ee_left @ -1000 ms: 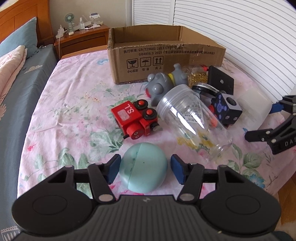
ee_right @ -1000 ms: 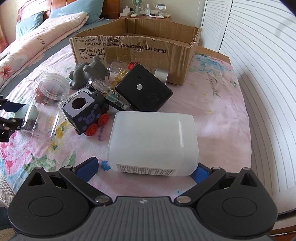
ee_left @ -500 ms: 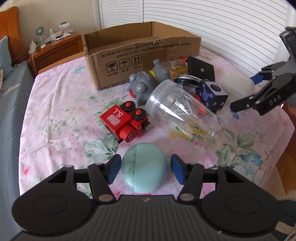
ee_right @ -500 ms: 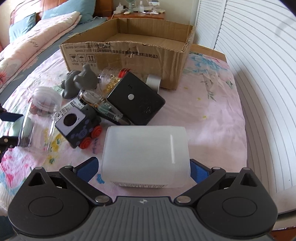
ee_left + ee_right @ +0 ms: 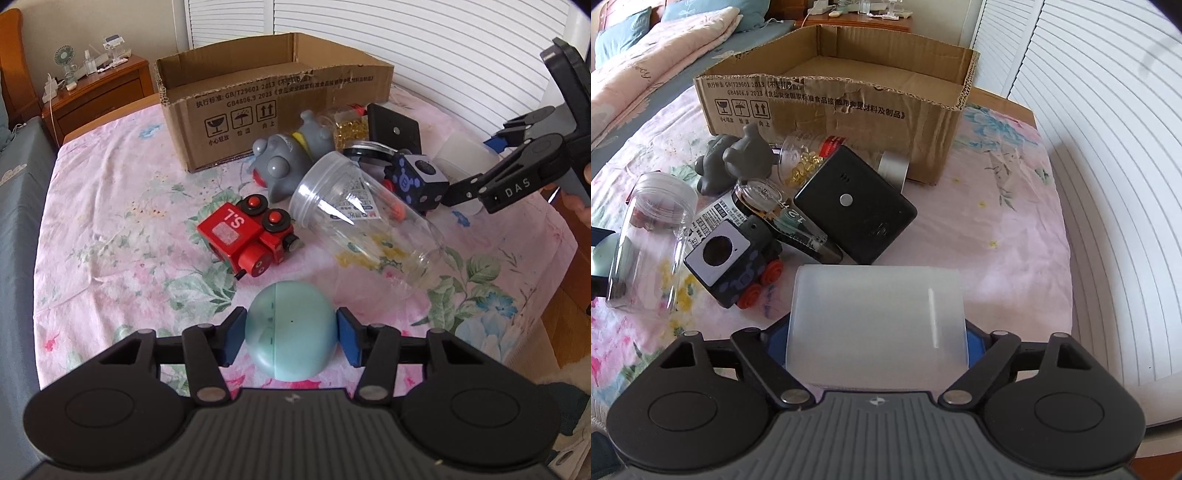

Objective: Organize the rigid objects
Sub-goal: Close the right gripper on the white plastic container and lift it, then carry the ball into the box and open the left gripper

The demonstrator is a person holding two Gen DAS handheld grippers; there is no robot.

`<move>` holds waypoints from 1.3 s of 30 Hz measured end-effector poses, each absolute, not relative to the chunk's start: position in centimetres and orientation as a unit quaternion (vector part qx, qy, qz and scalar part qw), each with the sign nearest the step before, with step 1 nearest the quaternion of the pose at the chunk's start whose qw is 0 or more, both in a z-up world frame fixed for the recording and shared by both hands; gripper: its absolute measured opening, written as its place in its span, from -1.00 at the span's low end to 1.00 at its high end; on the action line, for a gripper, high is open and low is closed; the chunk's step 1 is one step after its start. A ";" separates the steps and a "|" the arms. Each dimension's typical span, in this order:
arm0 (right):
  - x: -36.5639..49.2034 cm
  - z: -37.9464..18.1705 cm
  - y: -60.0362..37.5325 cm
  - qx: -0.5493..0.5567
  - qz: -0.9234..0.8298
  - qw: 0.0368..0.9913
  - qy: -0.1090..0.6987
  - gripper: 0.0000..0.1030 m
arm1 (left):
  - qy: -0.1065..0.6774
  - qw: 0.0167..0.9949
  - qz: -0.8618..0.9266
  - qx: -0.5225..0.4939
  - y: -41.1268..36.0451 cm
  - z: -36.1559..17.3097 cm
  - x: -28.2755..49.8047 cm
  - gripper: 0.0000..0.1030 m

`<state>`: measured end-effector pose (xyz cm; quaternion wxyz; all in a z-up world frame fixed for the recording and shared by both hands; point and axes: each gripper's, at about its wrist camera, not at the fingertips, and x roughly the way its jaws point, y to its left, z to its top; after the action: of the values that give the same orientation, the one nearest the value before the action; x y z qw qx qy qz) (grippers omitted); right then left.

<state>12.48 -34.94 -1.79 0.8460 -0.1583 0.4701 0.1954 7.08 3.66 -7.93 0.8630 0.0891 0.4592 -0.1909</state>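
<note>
My left gripper [image 5: 291, 338] is shut on a round teal case [image 5: 291, 330], held just above the floral bedsheet. My right gripper [image 5: 877, 338] is shut on a frosted white plastic box [image 5: 877, 321], lifted off the sheet; it also shows in the left wrist view [image 5: 476, 162]. An open cardboard box [image 5: 273, 92] stands at the back, empty inside in the right wrist view [image 5: 849, 70]. In front of it lie a red toy train [image 5: 245, 240], a clear jar [image 5: 364, 225], a grey toy [image 5: 286, 162], a black cube car [image 5: 733, 262] and a black flat box [image 5: 855, 210].
A jar of yellow beads [image 5: 803, 158] and a small clear-lidded container [image 5: 764, 195] lie among the pile. A wooden nightstand [image 5: 99, 88] stands behind the bed. White shutters [image 5: 1108, 147] run along the right. The bed's edge drops off at the right.
Both grippers have risen and drawn back with their loads. The right gripper's blue pads have closed tight on the white box, which now sits higher between them.
</note>
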 end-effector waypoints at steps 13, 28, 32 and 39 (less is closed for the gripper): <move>12.3 0.0 -35.5 -0.157 0.208 0.842 0.473 0.68 | 0.464 0.859 -0.196 0.094 4.2 -5.9 7.0 0.00; 12.8 5.3 -36.0 -0.140 0.239 0.857 0.435 0.68 | 0.424 0.880 -0.194 0.093 4.3 -0.2 12.2 0.00; 14.2 7.2 -35.5 -0.134 0.247 0.867 0.412 0.68 | 0.400 0.891 -0.192 0.099 3.7 1.5 15.5 0.00; 17.7 9.4 -34.4 -0.119 0.256 0.878 0.386 0.68 | 0.391 0.899 -0.166 0.104 2.6 1.9 23.2 0.00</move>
<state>17.70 -34.39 9.45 0.8784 -0.1194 0.3855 0.2560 23.16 2.62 1.94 0.8993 0.1041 0.3910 -0.1662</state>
